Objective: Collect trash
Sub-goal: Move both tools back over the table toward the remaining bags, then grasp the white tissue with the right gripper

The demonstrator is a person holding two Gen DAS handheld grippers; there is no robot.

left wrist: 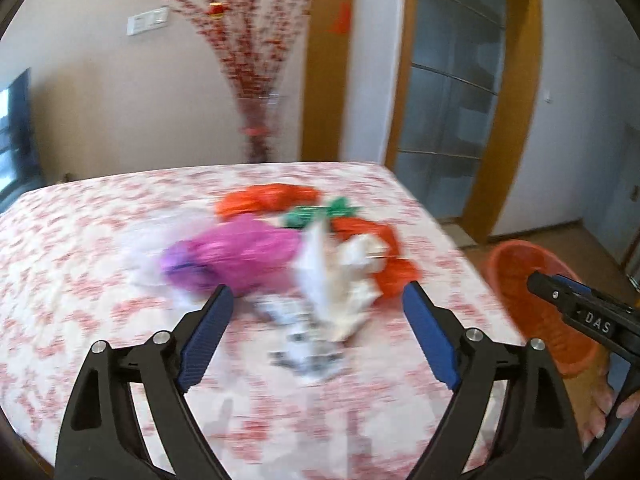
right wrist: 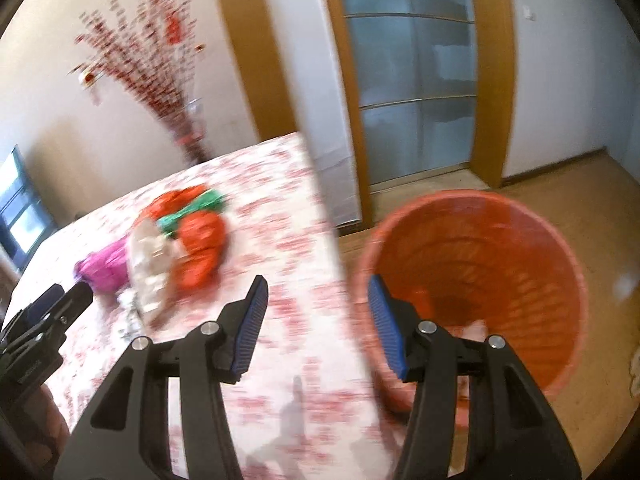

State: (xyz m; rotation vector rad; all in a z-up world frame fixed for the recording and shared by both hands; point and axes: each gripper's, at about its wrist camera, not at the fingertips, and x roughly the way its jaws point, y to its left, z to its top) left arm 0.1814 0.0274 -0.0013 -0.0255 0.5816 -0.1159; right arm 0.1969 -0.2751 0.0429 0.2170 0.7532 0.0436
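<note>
Left wrist view: left gripper [left wrist: 318,300] spread wide, nothing in it — trash pile [left wrist: 304,248] on the table [left wrist: 80,240] just ahead. Right wrist view: right gripper [right wrist: 318,296] parted, empty, straddling the table edge and orange basket [right wrist: 500,264] on the floor.

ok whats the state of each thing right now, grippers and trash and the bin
left gripper: open, nothing between its pads
right gripper: open, empty
trash pile: lying loose on the table, not gripped
pink wrapper: crumpled, on the tablecloth
orange basket: upright on the floor beside the table, contents unclear
</note>
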